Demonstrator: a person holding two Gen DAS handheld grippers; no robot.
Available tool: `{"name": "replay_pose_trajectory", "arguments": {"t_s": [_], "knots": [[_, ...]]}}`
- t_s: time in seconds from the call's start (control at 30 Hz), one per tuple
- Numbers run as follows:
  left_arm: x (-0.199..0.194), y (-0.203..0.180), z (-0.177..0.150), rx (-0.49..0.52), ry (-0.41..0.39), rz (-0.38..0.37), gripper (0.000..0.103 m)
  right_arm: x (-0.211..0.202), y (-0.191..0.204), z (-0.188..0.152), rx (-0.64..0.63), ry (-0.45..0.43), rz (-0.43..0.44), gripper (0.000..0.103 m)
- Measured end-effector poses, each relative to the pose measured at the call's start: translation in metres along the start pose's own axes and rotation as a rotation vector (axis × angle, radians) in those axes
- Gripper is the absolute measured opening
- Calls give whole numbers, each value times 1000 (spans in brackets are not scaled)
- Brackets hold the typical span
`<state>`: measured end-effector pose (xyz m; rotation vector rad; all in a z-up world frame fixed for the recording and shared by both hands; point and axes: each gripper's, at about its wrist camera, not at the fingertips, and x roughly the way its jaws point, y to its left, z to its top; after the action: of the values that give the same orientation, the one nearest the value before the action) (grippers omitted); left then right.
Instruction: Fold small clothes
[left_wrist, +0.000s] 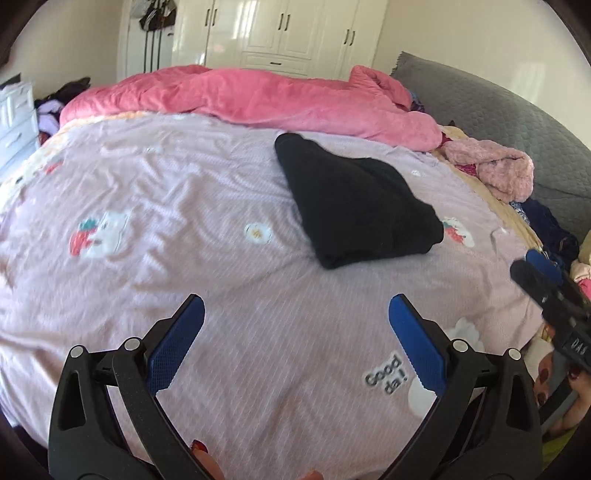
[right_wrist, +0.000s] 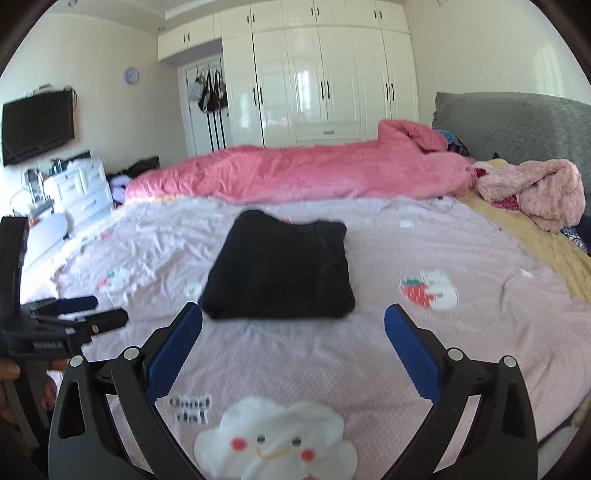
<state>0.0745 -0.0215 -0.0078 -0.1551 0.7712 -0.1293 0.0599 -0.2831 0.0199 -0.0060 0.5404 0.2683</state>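
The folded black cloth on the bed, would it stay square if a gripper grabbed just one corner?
Probably not. The folded black cloth looks soft and layered, so it would likely droop and unfold. It seems light, lying flat on the wrinkled pink bedsheet. It shouldn't roll or tip, only sag.

One folded black garment (right_wrist: 277, 269) mid-bed. Two grippers: left gripper (left_wrist: 295, 314), right gripper (right_wrist: 293, 321), both nearside of the garment. One pink duvet (right_wrist: 295, 170) behind it. One fluffy pink garment (right_wrist: 535, 192) to its right.
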Motion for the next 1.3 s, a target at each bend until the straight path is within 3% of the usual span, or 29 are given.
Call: {"name": "replay_pose_trajectory", "arguments": {"t_s": [0.3, 1.3], "knots": [[13, -1, -30, 2, 78, 2, 94, 26, 0, -44, 50, 213, -18, 99], [13, -3, -35, -10, 90, 22, 94, 24, -1, -46, 67, 206, -22, 99]]}}
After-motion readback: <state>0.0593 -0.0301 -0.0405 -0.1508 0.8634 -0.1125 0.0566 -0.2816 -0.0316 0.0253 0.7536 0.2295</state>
